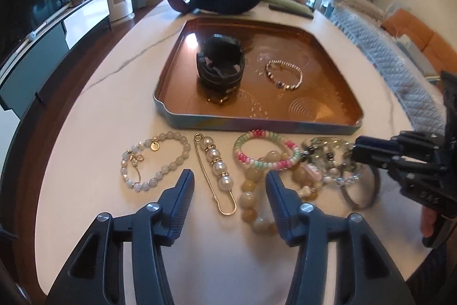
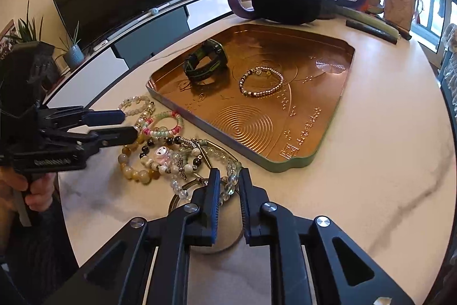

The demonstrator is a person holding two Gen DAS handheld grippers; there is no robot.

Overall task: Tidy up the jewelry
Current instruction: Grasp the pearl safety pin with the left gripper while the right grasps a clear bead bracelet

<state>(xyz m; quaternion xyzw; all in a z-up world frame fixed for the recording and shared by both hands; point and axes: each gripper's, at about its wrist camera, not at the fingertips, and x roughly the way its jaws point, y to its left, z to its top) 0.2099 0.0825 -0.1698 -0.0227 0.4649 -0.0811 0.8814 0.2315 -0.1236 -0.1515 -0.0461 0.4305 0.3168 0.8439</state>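
Your left gripper [image 1: 227, 180] stands with jaws apart, the pearl pin [image 1: 217, 172] lying between them, untouched. Your right gripper [image 2: 230, 177] has narrow-gapped jaws straddling the clear bead bracelet [image 2: 232, 176]; contact unclear. The tray [image 1: 257, 125] lies at twelve o'clock.

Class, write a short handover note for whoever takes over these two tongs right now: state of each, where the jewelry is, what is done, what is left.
Left tongs: open, empty, over the pearl pin and yellow bead bracelet.
Right tongs: jaws nearly closed around a clear bead bracelet at the heap's edge; whether they grip it, I cannot tell.
Done: black watch and silver bead bracelet lie in the copper tray.
Left: pale green bracelet, pearl pin, pink-green bracelet, yellow bead bracelet and the tangled heap are still on the table, in front of the tray.
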